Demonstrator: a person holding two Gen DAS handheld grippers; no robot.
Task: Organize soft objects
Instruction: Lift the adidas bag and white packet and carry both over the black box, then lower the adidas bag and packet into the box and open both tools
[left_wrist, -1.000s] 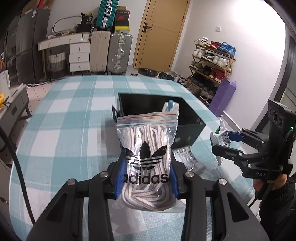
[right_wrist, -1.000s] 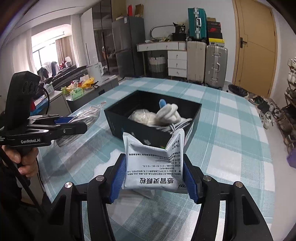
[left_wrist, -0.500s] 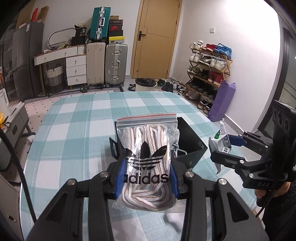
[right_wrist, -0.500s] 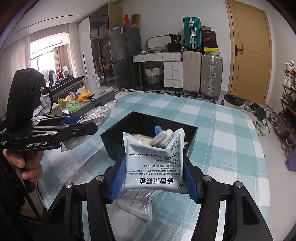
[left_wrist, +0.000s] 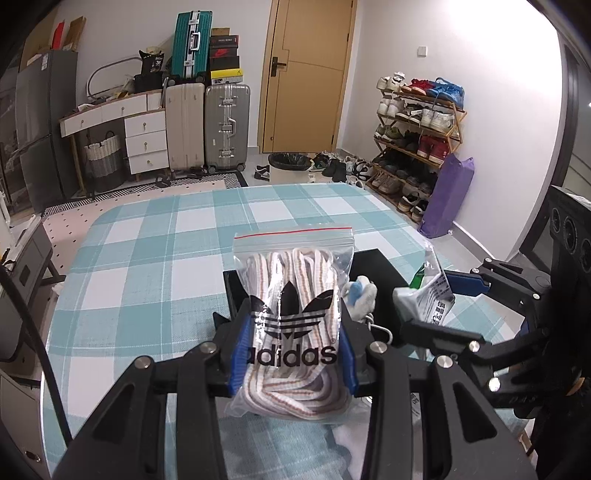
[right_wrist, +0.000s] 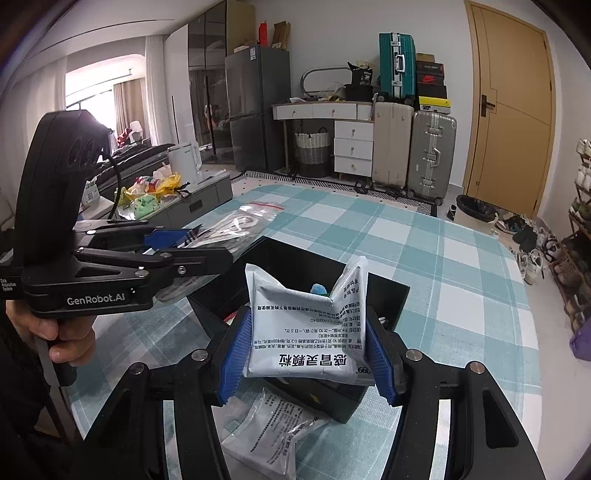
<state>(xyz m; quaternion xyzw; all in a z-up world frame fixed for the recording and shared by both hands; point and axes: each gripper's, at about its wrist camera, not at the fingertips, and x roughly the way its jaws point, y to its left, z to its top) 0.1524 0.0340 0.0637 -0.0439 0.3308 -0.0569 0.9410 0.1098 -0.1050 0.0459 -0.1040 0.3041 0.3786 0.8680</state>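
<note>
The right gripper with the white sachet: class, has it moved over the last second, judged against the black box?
Yes. The right gripper has carried the white sachet forward, so it now overlaps the black box opening.

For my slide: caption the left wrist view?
Left tongs grip a bag of laces above the black box.

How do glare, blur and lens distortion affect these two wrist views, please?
Left wrist: glare on the zip bag, overexposed upper-right wall, bent edges. Right wrist: blown-out window at left, curved door frame; the medicine sachet print stays sharp. Neither shows motion blur.
</note>
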